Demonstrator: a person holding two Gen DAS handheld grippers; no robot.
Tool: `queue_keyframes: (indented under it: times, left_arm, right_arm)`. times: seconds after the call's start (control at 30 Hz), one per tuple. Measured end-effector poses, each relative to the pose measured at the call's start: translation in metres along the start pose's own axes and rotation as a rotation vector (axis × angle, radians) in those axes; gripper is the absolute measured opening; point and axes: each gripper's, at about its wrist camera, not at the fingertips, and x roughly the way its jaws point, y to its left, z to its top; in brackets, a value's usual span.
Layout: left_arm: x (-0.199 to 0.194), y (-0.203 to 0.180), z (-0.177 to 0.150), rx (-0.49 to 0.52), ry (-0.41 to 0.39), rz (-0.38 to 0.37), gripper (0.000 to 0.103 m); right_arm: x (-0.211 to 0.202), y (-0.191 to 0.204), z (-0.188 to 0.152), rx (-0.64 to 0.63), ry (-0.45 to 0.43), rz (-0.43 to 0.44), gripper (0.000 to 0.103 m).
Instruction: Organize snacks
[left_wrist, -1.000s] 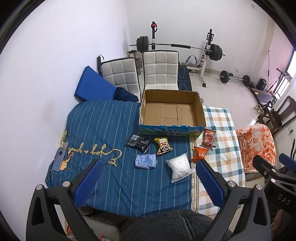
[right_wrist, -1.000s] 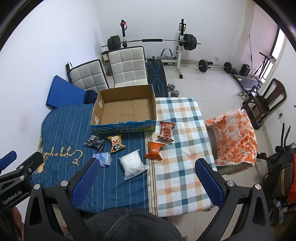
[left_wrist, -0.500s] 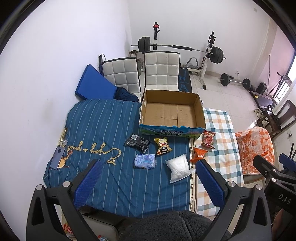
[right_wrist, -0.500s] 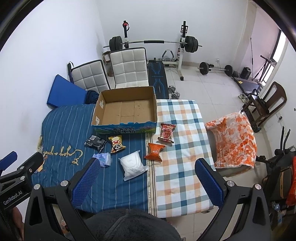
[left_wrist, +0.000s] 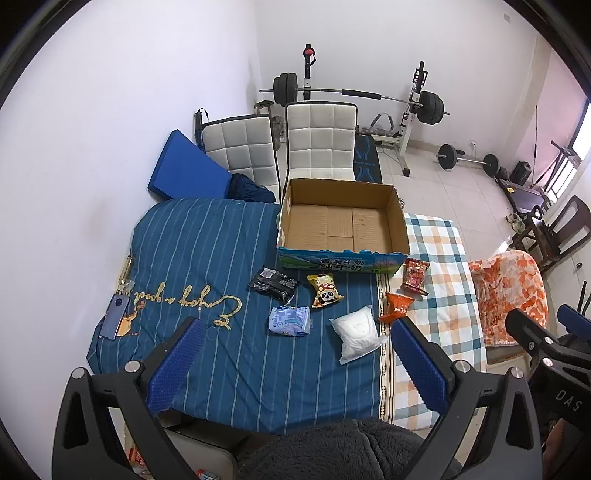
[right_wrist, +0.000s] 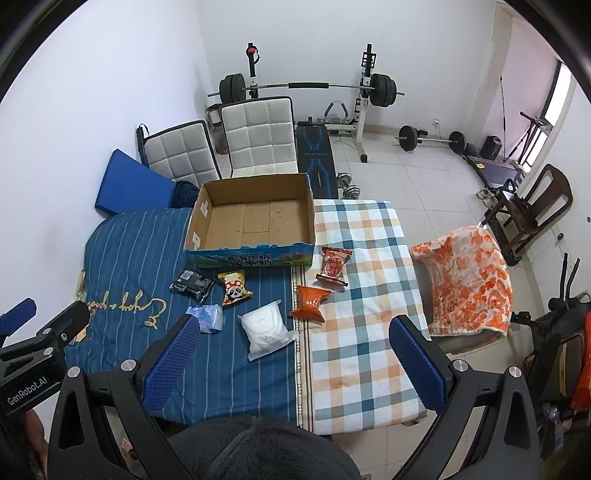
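Observation:
An empty cardboard box (left_wrist: 341, 225) (right_wrist: 255, 221) stands at the far side of the cloth-covered table. In front of it lie several snack packets: a black one (left_wrist: 273, 286) (right_wrist: 192, 285), a yellow panda one (left_wrist: 325, 291) (right_wrist: 234, 287), a pale blue one (left_wrist: 290, 320) (right_wrist: 207, 317), a white bag (left_wrist: 357, 334) (right_wrist: 266, 328), an orange packet (left_wrist: 397, 307) (right_wrist: 310, 301) and a red packet (left_wrist: 415, 275) (right_wrist: 333, 266). My left gripper (left_wrist: 295, 336) and right gripper (right_wrist: 291, 332) both hang high above the table, open and holding nothing.
The table carries a blue striped cloth (left_wrist: 192, 251) and a checked cloth (right_wrist: 362, 295). A phone (left_wrist: 114, 319) lies at the left edge. Two white chairs (left_wrist: 319, 142) and a barbell rack (right_wrist: 306, 86) stand behind; an orange blanket (right_wrist: 469, 280) lies to the right.
Both views have shifted slightly, the scene sliding a little down and away as the grippers rise or tilt. Nothing on the table has moved.

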Motion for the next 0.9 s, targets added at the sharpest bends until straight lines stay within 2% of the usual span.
queue_keyframes:
  times: [0.23, 0.33, 0.43, 0.63, 0.73, 0.83, 0.9]
  left_arm:
    - [0.004, 0.0, 0.004, 0.001, 0.01, -0.004, 0.103]
    - [0.021, 0.005, 0.01, -0.013, 0.025, 0.014, 0.103]
    - [0.055, 0.018, 0.016, -0.054, 0.058, 0.047, 0.103]
    - [0.156, 0.051, 0.014, -0.137, 0.212, 0.117, 0.103]
    - [0.215, 0.064, 0.001, -0.141, 0.318, 0.146, 0.103]
    - [0.27, 0.073, -0.016, -0.139, 0.434, 0.148, 0.103]
    - [0.31, 0.077, -0.028, -0.137, 0.511, 0.117, 0.103]
  right_arm:
    - [0.004, 0.004, 0.002, 0.002, 0.004, 0.007, 0.103]
    - [0.021, -0.003, 0.004, 0.018, 0.029, 0.004, 0.103]
    - [0.054, -0.005, 0.006, 0.01, 0.078, -0.015, 0.103]
    - [0.17, -0.005, 0.001, -0.006, 0.253, -0.025, 0.103]
    - [0.249, 0.002, -0.013, -0.021, 0.351, -0.02, 0.103]
    - [0.319, 0.02, -0.029, -0.054, 0.44, 0.002, 0.103]
    - [0.355, 0.032, -0.04, -0.077, 0.499, 0.015, 0.103]
